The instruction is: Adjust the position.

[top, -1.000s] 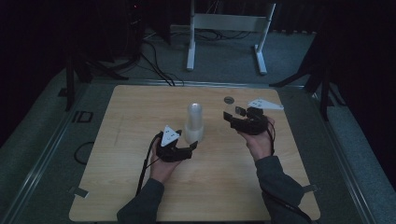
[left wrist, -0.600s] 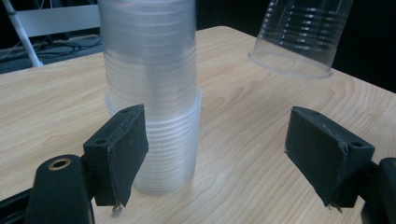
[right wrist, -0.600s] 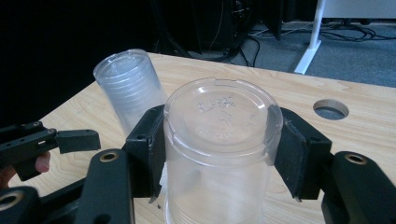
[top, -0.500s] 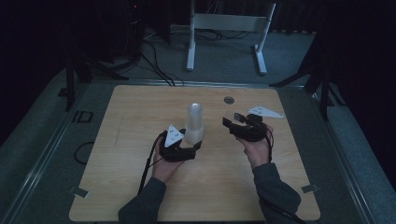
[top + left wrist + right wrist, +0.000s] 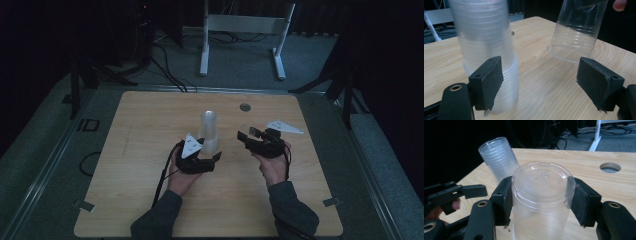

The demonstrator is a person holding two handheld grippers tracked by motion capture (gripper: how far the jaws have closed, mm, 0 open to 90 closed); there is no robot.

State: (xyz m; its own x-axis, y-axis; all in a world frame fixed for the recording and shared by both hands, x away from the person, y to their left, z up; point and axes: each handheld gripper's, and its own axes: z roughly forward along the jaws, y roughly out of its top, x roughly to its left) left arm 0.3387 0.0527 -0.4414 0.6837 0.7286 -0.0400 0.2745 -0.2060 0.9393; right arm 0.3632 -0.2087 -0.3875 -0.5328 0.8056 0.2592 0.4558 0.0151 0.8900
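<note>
An upside-down stack of clear plastic cups (image 5: 209, 127) stands mid-table. My left gripper (image 5: 209, 153) is at its base and open. In the left gripper view (image 5: 541, 83) the blurred stack (image 5: 486, 45) rests against the left-hand jaw and the gap to the other jaw is empty. My right gripper (image 5: 246, 137) is right of the stack, shut on a single clear cup (image 5: 541, 187) held bottom-up between its pads (image 5: 504, 200). From the left gripper that cup (image 5: 576, 32) hangs tilted just above the wood. The stack (image 5: 499, 160) and the left gripper (image 5: 461, 192) lie beyond it.
The wooden table (image 5: 145, 200) has a round hole (image 5: 244, 107) near its far edge. A white frame (image 5: 245, 30) and cables stand on the floor behind the table. Bare wood lies left of the stack and along the near edge.
My right gripper has drawn back toward the person and a little left with the single cup in it. My left gripper has edged right, closer to the stack's base. The stack stays in place.
</note>
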